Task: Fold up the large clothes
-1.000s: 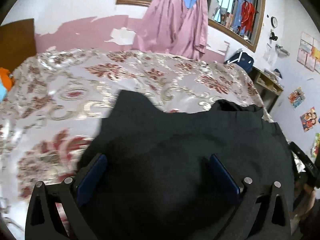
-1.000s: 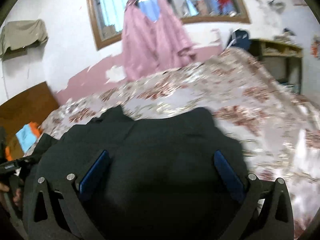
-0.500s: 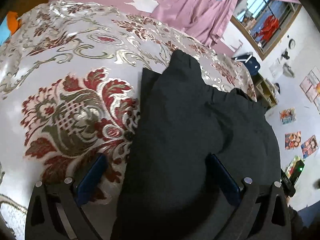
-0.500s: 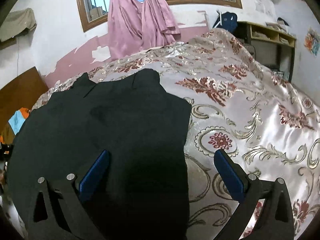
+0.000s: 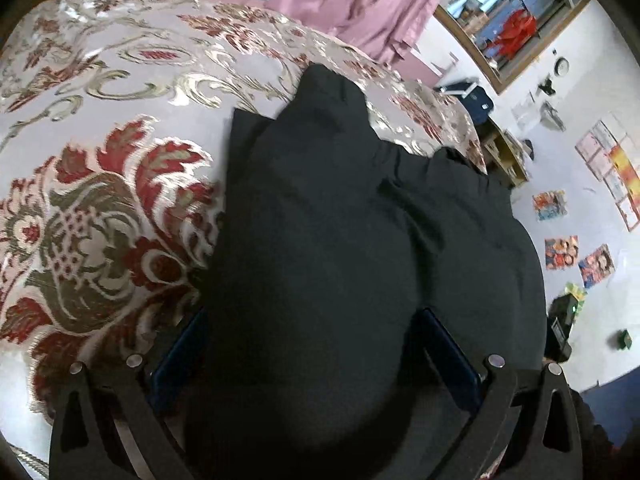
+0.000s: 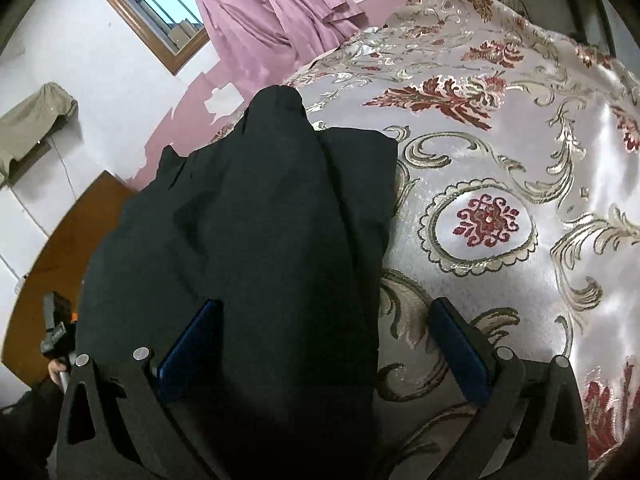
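Observation:
A large black garment (image 5: 340,240) lies on a bed with a white, red and gold floral cover (image 5: 100,200). It also shows in the right wrist view (image 6: 248,232), with a narrow end pointing toward the window. My left gripper (image 5: 316,344) is open, its blue pads spread wide, low over the garment's near part, which bulges between the fingers. My right gripper (image 6: 328,336) is open too, straddling the garment's right edge, with the left pad (image 6: 192,336) over cloth and the right pad over the bed cover (image 6: 500,220).
Pink curtains (image 6: 272,20) hang at a barred window behind the bed. A wooden headboard (image 6: 52,264) is at the left in the right wrist view. A shelf and posters (image 5: 580,220) line the wall right of the bed.
Both grippers have tilted downward and moved closer to the garment. The garment now lies narrower, with one side folded over, and more bed cover shows beside it.

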`<action>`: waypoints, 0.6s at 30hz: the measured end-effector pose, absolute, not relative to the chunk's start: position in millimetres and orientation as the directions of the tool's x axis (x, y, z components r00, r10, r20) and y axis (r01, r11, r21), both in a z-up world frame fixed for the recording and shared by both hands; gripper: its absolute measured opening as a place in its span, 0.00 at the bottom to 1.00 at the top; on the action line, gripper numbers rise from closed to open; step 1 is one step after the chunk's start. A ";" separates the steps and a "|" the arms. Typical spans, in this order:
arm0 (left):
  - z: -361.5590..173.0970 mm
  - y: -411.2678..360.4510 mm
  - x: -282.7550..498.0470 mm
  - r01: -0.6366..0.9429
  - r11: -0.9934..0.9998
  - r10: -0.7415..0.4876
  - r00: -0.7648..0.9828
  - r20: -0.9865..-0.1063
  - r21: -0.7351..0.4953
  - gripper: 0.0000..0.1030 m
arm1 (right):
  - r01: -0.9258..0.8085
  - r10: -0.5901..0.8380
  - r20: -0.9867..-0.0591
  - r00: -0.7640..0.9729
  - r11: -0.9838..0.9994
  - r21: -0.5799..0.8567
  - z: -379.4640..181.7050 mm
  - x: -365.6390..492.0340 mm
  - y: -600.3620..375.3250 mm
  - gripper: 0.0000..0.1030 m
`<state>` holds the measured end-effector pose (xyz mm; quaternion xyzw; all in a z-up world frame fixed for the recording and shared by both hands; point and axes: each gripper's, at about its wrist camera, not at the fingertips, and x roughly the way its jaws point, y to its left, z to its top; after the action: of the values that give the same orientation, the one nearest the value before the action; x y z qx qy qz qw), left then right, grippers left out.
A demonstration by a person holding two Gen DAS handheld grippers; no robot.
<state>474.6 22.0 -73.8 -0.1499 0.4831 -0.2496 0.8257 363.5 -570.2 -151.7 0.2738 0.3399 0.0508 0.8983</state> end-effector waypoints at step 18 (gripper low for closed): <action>-83.6 -8.8 464.9 0.328 0.822 -0.563 0.340 -0.753 -0.466 1.00 | -0.016 0.354 -0.558 0.751 0.854 0.521 -156.7 349.3 -526.8 0.99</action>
<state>464.9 -8.8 -83.6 -0.1167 0.5043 -0.2749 0.8103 349.3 -526.8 -156.7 0.2504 0.3378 0.1026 0.9015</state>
